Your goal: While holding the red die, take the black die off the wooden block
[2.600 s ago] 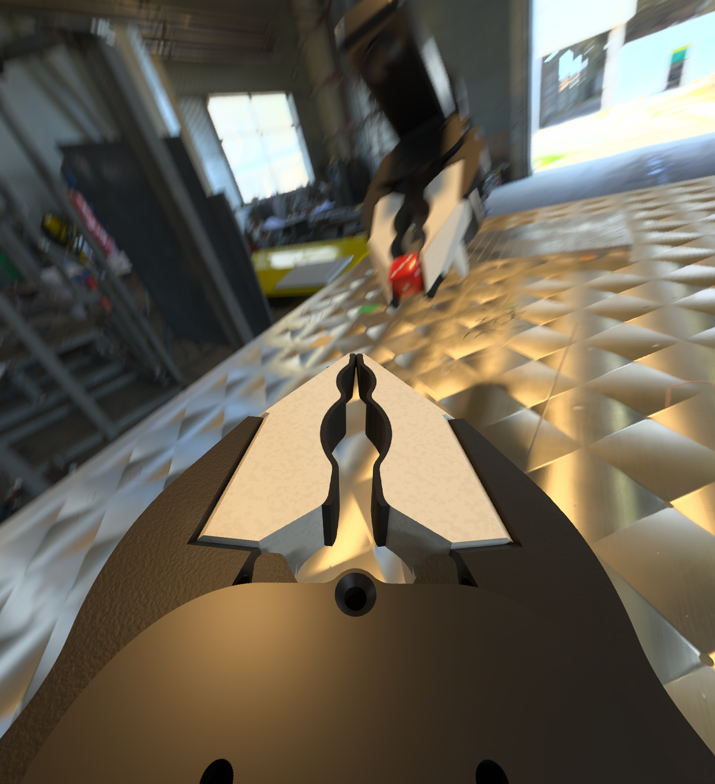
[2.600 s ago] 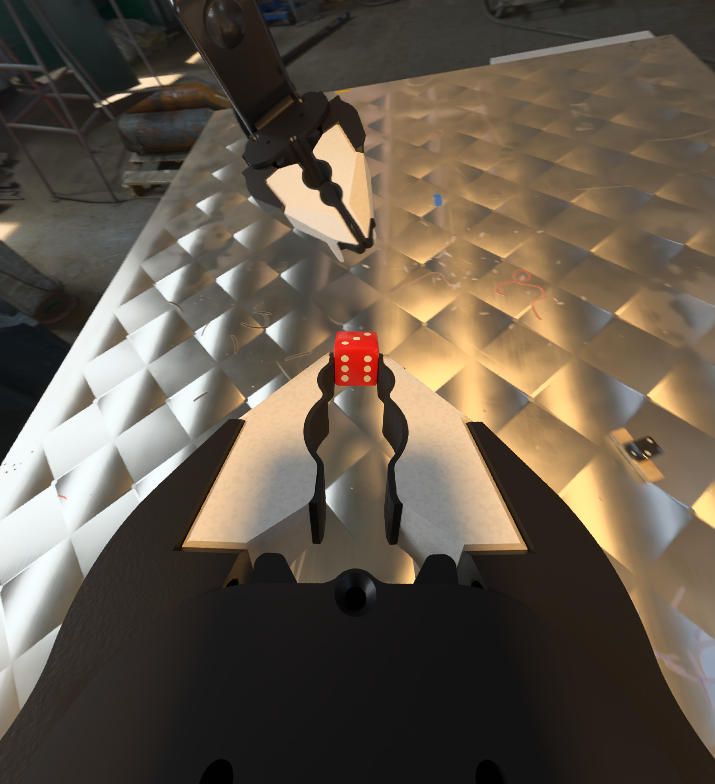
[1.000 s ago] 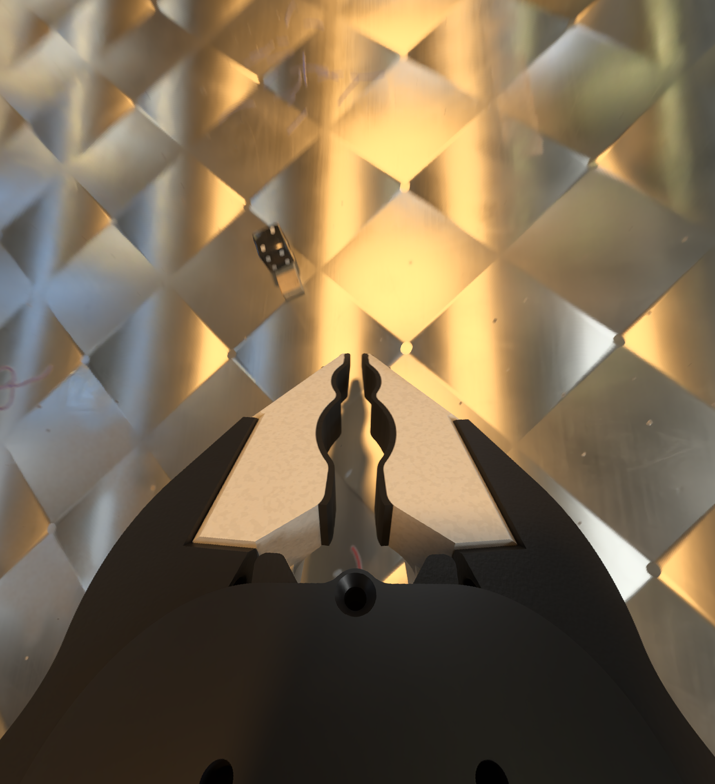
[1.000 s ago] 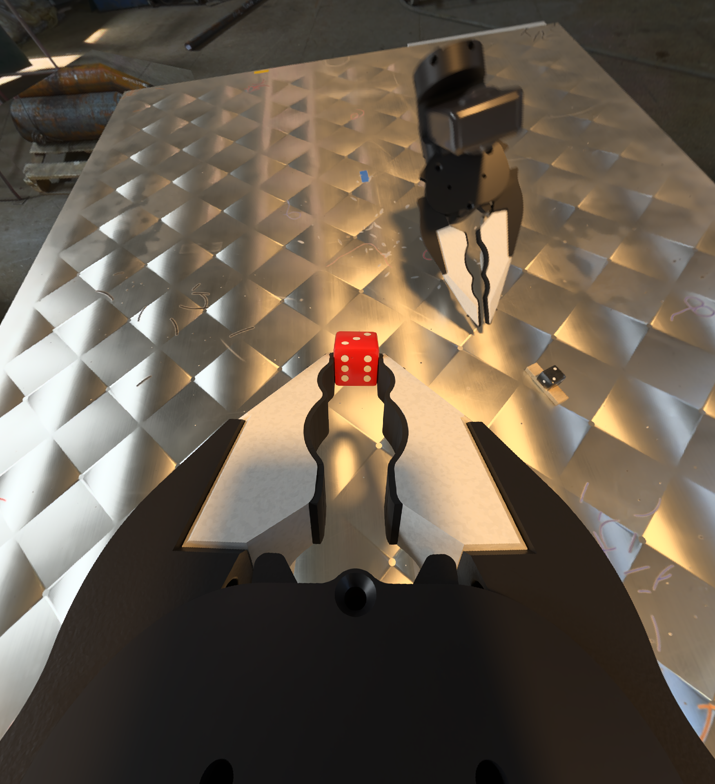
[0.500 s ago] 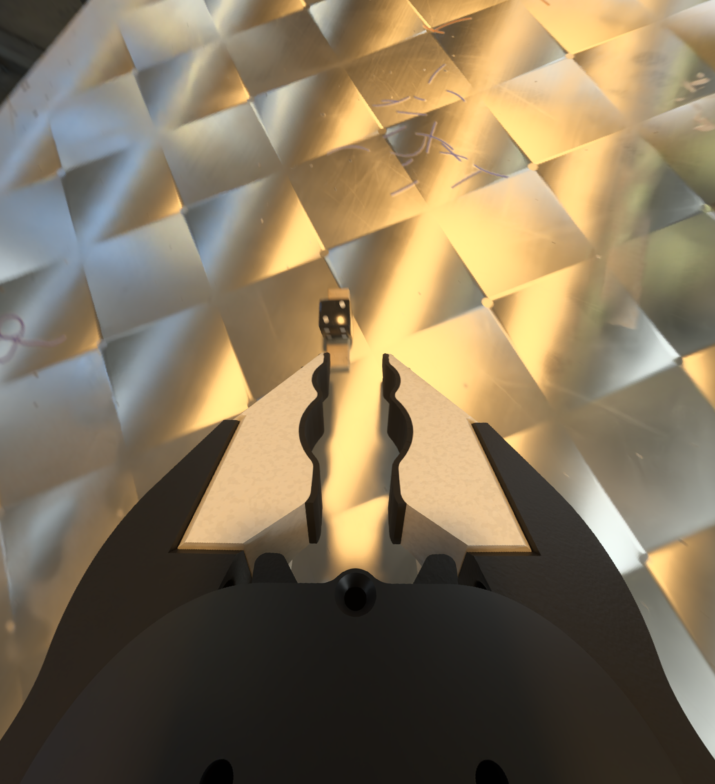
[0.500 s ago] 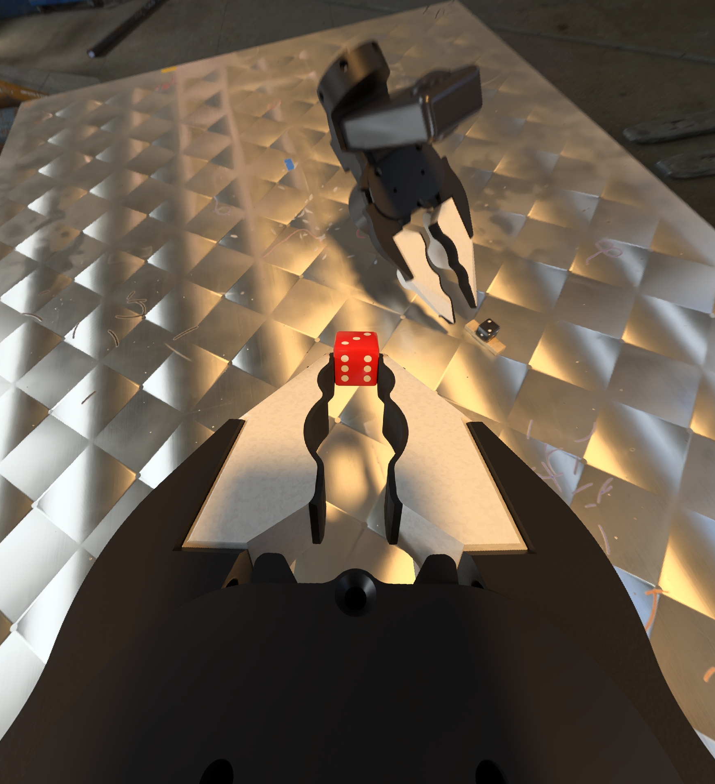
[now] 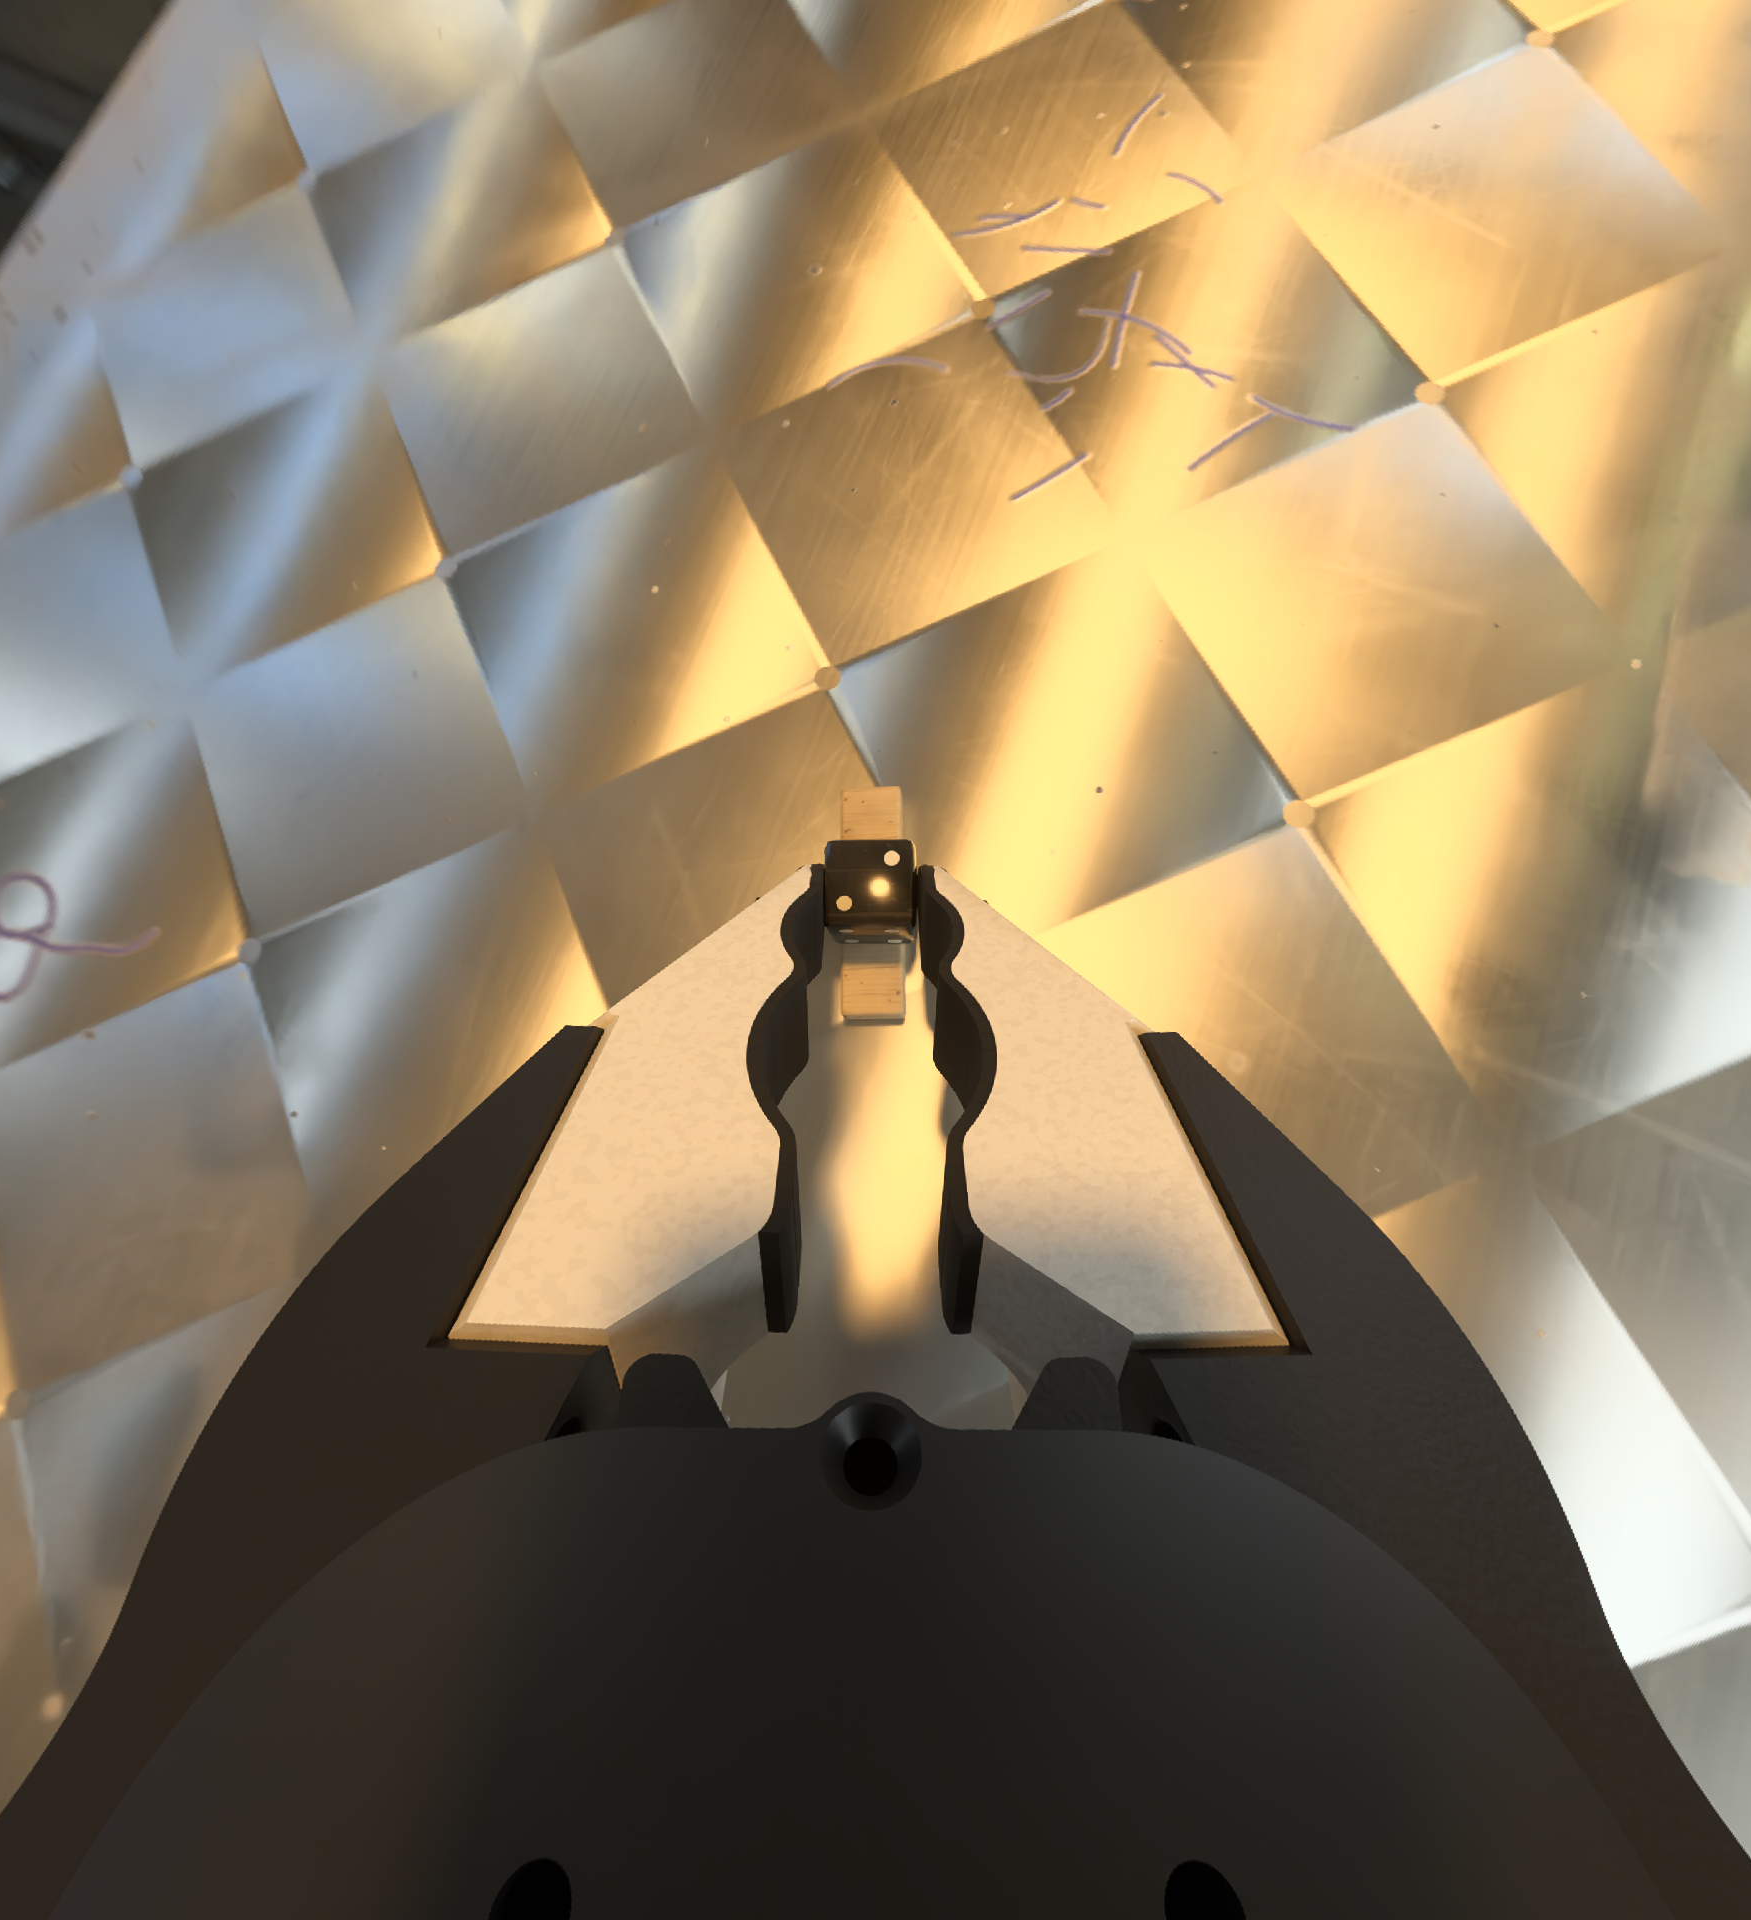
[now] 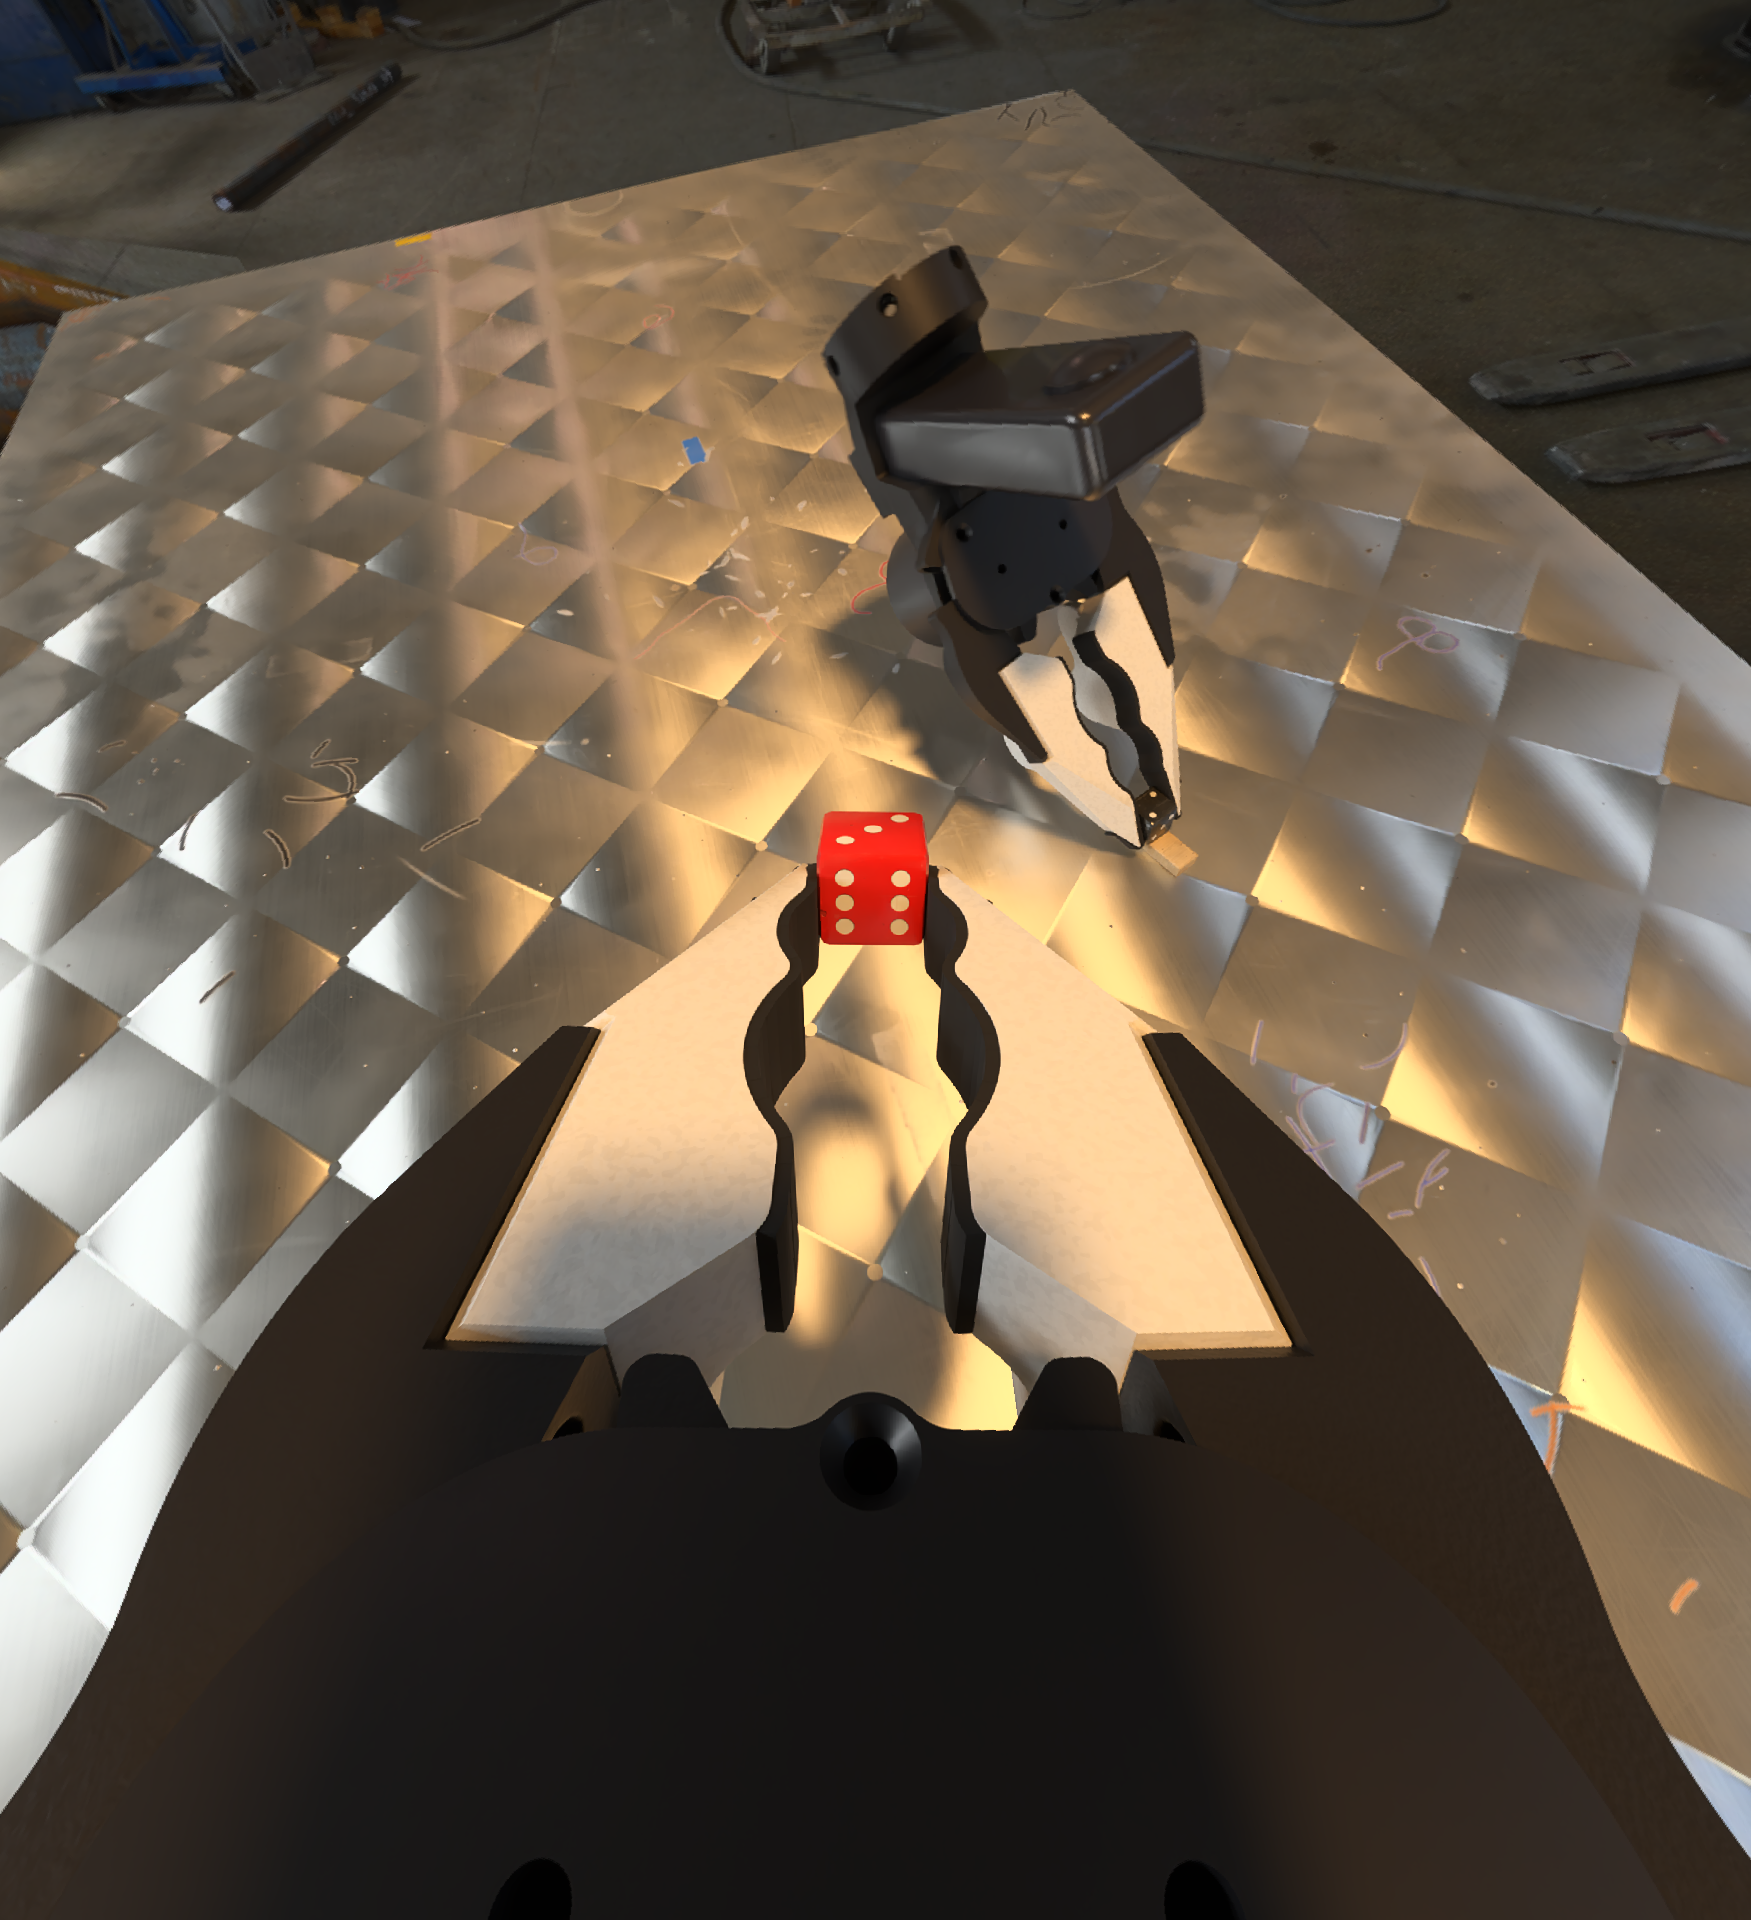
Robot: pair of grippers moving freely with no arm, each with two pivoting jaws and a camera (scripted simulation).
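The black die (image 7: 869, 894) sits over a small wooden block (image 7: 871, 992) on the quilted metal table (image 7: 351, 748). My left gripper (image 7: 869, 883) has its fingertips closed against the die's two sides, low over the block. I cannot tell whether the die still rests on the block. In the right wrist view the left gripper (image 8: 1151, 821) points down at the table with the black die (image 8: 1153, 802) at its tips and the block (image 8: 1178, 855) under it. My right gripper (image 8: 871, 883) is shut on the red die (image 8: 871, 878), held above the table.
The table's far edge (image 8: 746, 177) and right edge (image 8: 1473, 416) drop to a workshop floor with a pipe (image 8: 305, 140) and flat steel pieces (image 8: 1660, 358). A small blue tag (image 8: 694, 450) and pen scribbles (image 7: 1120, 343) lie on the metal.
My left gripper swung from the far side of the table to the block, opened, came down around the black die and closed on it. My right gripper kept the red die throughout.
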